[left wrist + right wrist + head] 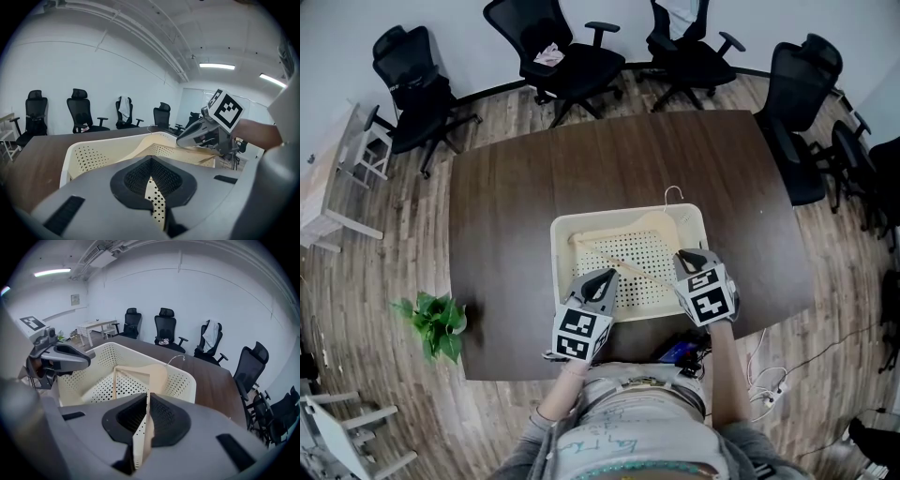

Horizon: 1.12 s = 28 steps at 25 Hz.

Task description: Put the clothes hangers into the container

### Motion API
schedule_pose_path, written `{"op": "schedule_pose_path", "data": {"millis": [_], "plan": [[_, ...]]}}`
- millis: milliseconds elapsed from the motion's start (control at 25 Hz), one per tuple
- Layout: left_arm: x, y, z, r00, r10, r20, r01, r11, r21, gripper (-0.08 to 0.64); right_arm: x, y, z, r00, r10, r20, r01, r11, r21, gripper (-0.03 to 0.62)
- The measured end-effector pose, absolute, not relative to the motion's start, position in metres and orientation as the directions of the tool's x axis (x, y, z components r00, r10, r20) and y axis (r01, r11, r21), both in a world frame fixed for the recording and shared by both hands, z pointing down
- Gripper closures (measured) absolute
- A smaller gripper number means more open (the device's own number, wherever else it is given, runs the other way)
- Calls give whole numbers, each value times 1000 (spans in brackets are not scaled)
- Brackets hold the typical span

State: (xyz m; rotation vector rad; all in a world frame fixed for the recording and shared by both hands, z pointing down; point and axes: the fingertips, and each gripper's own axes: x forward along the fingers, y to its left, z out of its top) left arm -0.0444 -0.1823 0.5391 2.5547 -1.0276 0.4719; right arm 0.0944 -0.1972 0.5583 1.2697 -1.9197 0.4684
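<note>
Hanger's in the container, both tongs pinched shut

The wooden hanger (pixel 652 225) sits tilted inside the cream perforated container (pixel 567 225) on the dark worktop (pixel 506 234), with its wire hook poking over the far rim. My left tongs (pixel 605 279) and right tongs (pixel 686 258) hover over the near side, jaws together, and I can't see anything clamped in either

The left grey plastic gripper (pixel 607 276) and the right grey plastic gripper (pixel 686 256) both tilt forward and down, jaws pressed together.
</note>
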Motion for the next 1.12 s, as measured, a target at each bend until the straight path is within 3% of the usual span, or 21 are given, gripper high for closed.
{"op": "schedule_pose_path", "data": {"millis": [1120], "plan": [[-33, -171, 543, 686, -565, 458, -686, -712, 148, 550, 44, -171, 555, -327, -585, 742, -844, 533, 49, 563]]}}
